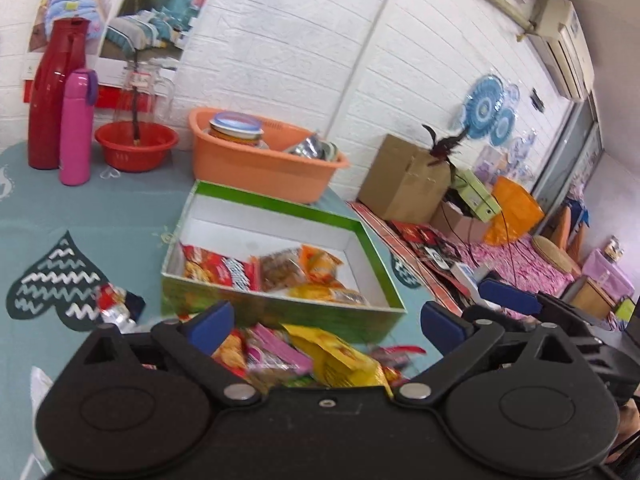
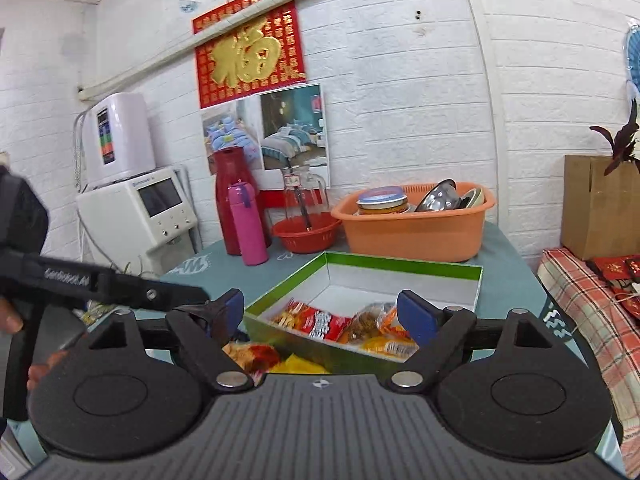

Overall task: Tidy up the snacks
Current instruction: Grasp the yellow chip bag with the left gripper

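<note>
Both grippers stand released, jaws wide, nothing between the pads. The left gripper [image 1: 326, 322] hangs over a loose heap of snack packets [image 1: 304, 360] on the blue table [image 1: 100, 216]; the green box [image 1: 280, 304] lies just beyond at twelve o'clock, its long axis running away toward one o'clock, with several packets already inside. One more packet [image 1: 116, 306] lies apart at ten o'clock. The right gripper [image 2: 320, 314] faces the same box [image 2: 400, 266] at twelve to one o'clock, heap [image 2: 276, 358] directly below. Judgement: the left hand is nearer the stray packet.

Left view alone shows the stray packet. Right view alone shows the left tool's handle and the person's fingers at nine o'clock.
</note>
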Motion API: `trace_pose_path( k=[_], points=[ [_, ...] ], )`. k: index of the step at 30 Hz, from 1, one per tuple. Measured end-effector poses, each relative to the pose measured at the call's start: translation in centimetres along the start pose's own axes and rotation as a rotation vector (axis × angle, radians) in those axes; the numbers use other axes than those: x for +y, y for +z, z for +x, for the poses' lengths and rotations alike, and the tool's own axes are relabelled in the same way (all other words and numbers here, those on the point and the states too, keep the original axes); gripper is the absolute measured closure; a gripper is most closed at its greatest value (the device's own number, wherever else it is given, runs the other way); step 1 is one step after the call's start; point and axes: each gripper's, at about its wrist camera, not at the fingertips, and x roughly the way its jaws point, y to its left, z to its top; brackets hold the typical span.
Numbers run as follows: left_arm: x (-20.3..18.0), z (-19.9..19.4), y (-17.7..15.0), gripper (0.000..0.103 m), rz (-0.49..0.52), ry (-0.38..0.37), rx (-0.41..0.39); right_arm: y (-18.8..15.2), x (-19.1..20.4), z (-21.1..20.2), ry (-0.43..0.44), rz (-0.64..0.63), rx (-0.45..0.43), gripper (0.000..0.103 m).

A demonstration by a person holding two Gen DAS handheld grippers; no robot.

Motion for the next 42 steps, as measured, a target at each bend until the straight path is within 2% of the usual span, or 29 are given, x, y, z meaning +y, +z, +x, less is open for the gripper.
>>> trace_pose_path(
  k=[7, 14, 16, 19, 23, 26, 29, 30, 31, 34, 36, 37, 39, 42],
  points=[
    [-1.5, 5.2, -2.0, 0.0, 0.002, -0.016, 0.12, -3.9, -0.9, -1.8, -0.055, -0.009, 0.07, 0.0],
    [-1.0, 10.3, -2.4, 0.0, -0.016, 0.06, 0.185, -6.3, -2.1, -1.4, -0.041, 0.055, 0.145, 0.0],
    [-0.7, 11.0, -2.7, 0.034, 0.004, 0.065, 0.212, -6.7, -1.9, -1.2, -0.025, 0.063, 0.159, 0.0],
    [-0.5, 9.9, -2.9, 0.055, 0.009, 0.039, 0.218, -7.7, -1.5, -1.2, 0.01, 0.062, 0.181, 0.0],
    [-0.5, 6.6, -4.0, 0.058, 0.041, 0.035, 0.204, -8.3, -0.3, -0.6, 0.068, 0.058, 0.212, 0.0],
    [0.8, 3.1, -5.7, 0.059, 0.005, 0.015, 0.199, -8.9, 0.6, -0.3, 0.111, 0.043, 0.224, 0.0],
    [2.2, 0.0, -7.5, 0.057, -0.03, 0.029, 0.187, -9.4, 1.8, 0.3, 0.149, 0.023, 0.248, 0.0],
    [2.6, -0.8, -8.1, 0.049, -0.045, 0.037, 0.186, -9.5, 2.2, 0.5, 0.164, 0.014, 0.257, 0.0],
    [3.2, -1.6, -8.7, 0.035, -0.06, 0.051, 0.186, -9.7, 2.7, 0.8, 0.177, 0.007, 0.265, 0.0],
    [4.6, -3.4, -10.1, 0.02, -0.104, 0.091, 0.184, -10.5, 4.2, 1.8, 0.217, -0.017, 0.303, 0.0],
    [5.4, -4.3, -10.5, 0.017, -0.137, 0.102, 0.176, -11.2, 5.4, 2.6, 0.212, -0.041, 0.33, 0.0],
    [5.7, -4.6, -10.5, 0.009, -0.15, 0.101, 0.17, -11.3, 5.7, 2.7, 0.212, -0.046, 0.32, 0.0],
    [5.9, -5.0, -10.3, 0.002, -0.168, 0.095, 0.153, -11.5, 6.0, 2.9, 0.225, -0.046, 0.308, 0.0],
    [5.4, -4.9, -9.8, 0.0, -0.143, 0.066, 0.135, -11.2, 5.7, 3.0, 0.214, -0.018, 0.319, 0.0]
  ],
)
